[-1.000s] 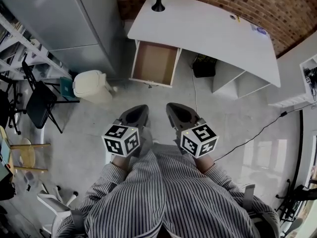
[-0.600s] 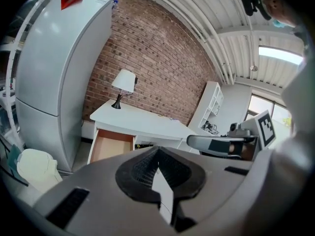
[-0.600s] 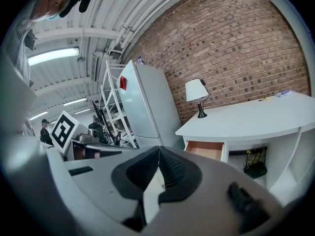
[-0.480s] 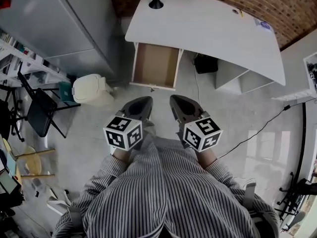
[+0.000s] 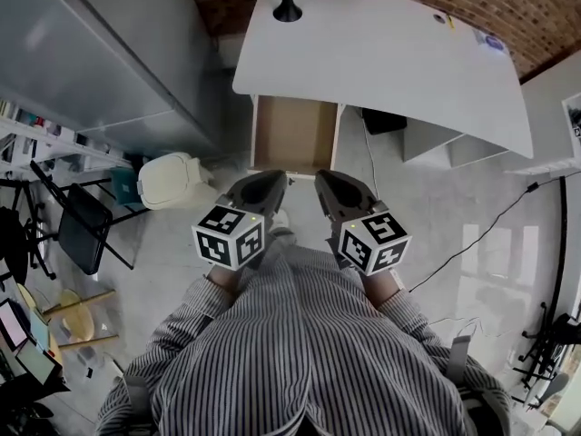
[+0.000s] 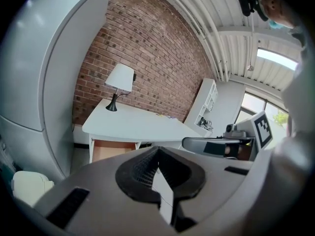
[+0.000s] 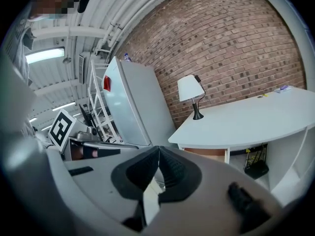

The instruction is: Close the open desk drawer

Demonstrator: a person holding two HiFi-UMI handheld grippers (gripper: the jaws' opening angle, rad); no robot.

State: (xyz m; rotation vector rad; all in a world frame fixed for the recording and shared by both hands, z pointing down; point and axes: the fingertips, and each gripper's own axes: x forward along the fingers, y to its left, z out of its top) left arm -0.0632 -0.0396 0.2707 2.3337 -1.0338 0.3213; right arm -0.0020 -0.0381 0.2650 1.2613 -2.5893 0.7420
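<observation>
Hovering mid-frame, the left gripper (image 5: 261,182) and right gripper (image 5: 330,183), both clenched empty, face the open drawer (image 5: 295,134) just above.

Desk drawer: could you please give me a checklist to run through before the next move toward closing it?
1. Drawer pulled out from the desk: ok, it is open.
2. Nothing sticking up out of the drawer: ok, it looks empty.
3. Left gripper free: ok, jaws shut on nothing.
4. Right gripper free: ok, jaws shut on nothing.
5. A gripper touching the drawer front: not ok, both are short of it.
6. Drawer runners unobstructed: cannot tell, hidden.
</observation>
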